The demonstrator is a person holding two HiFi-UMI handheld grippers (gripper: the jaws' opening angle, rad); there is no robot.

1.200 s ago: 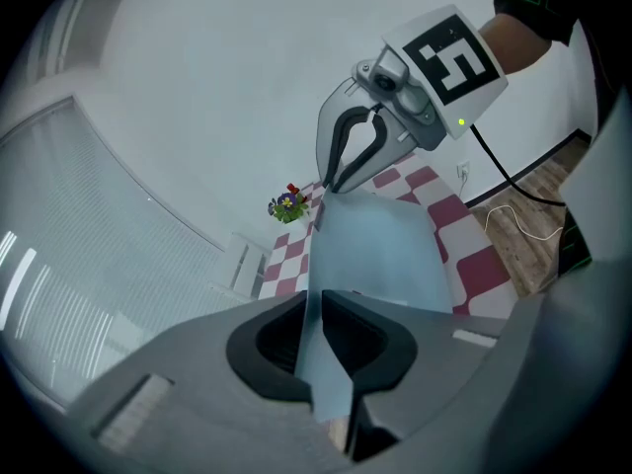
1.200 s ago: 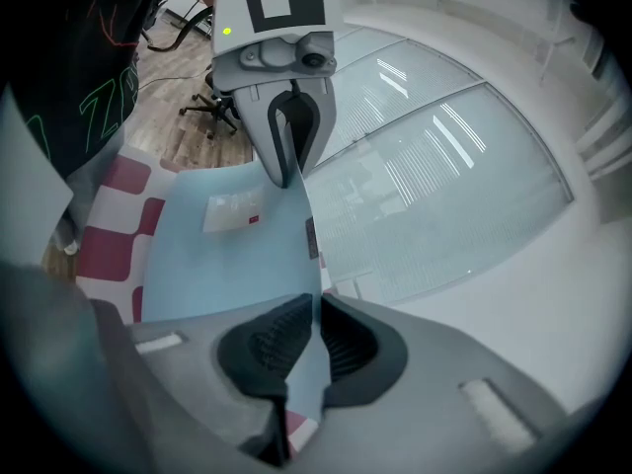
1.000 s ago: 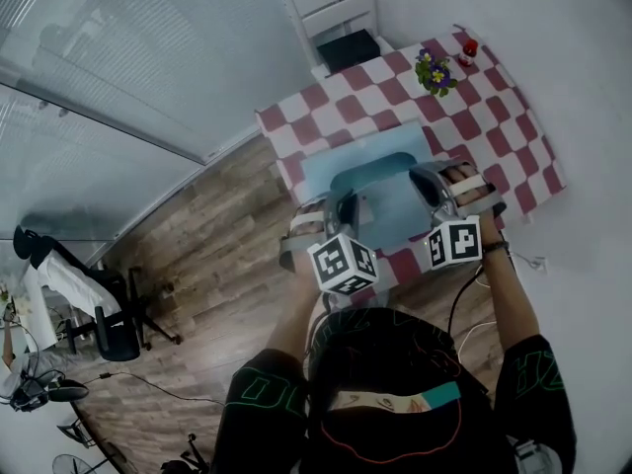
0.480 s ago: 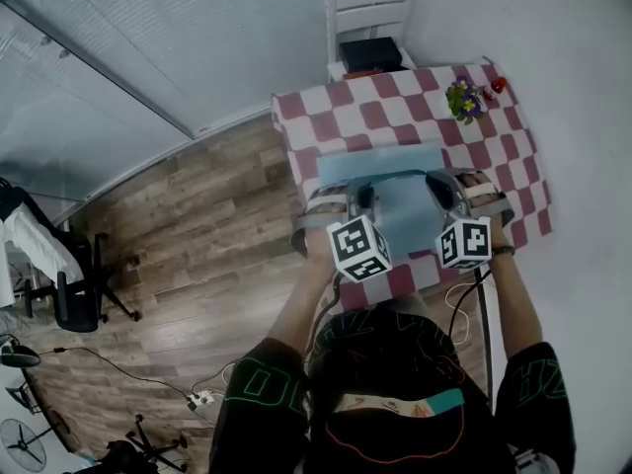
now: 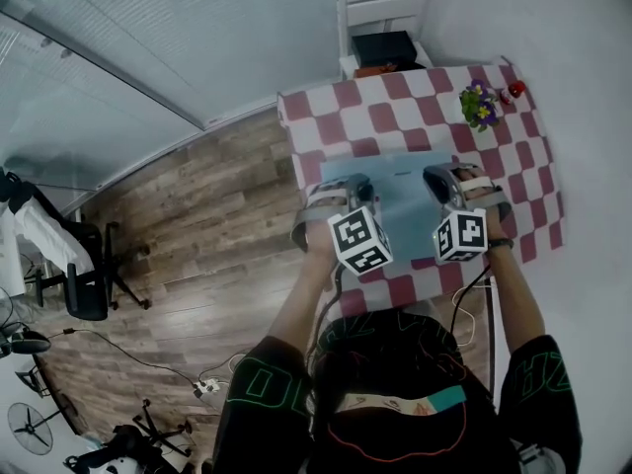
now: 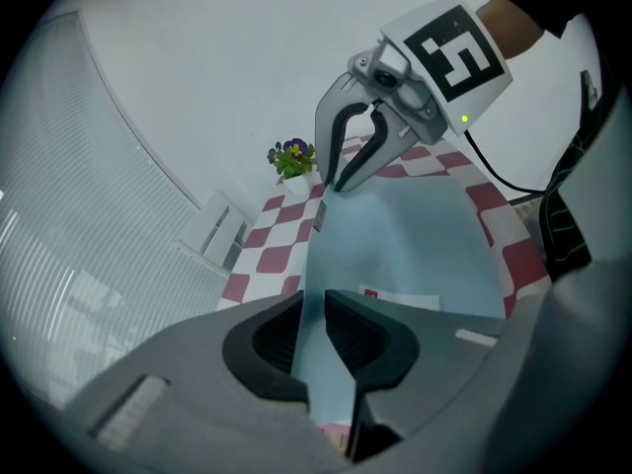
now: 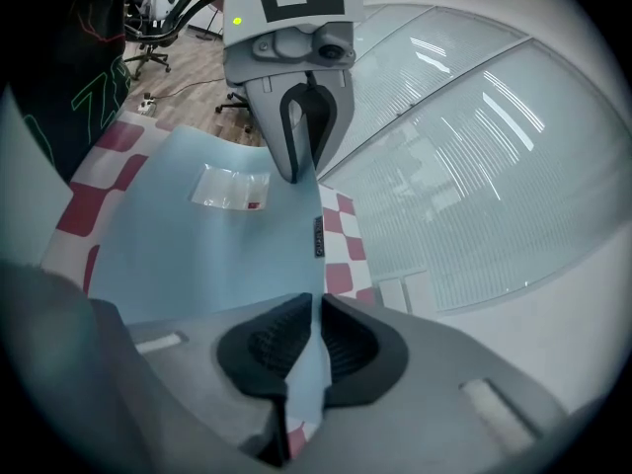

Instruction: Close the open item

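A light blue folder (image 5: 400,194) lies on the red-and-white checked table (image 5: 336,97), its cover nearly flat. My left gripper (image 5: 357,192) is at the folder's left edge. Its jaws have just been opening, and in the left gripper view (image 6: 311,329) they stand slightly apart with the blue cover's edge (image 6: 405,245) between them and the pads not pressing it. My right gripper (image 5: 440,182) is at the right edge. In the right gripper view (image 7: 314,329) its pads are shut on the cover's edge (image 7: 197,235). A small dark tab (image 7: 318,237) sits on the folder's far edge.
A potted flower (image 5: 478,105) and a small red thing (image 5: 516,89) stand at the table's far right corner. A white chair (image 5: 383,18) with a black object on its seat is behind the table. Wooden floor and an office chair (image 5: 84,284) are to the left.
Both grippers have sunk toward the table with the blue cover, which was raised and bowed and now lies much flatter. The left jaws have parted slightly.
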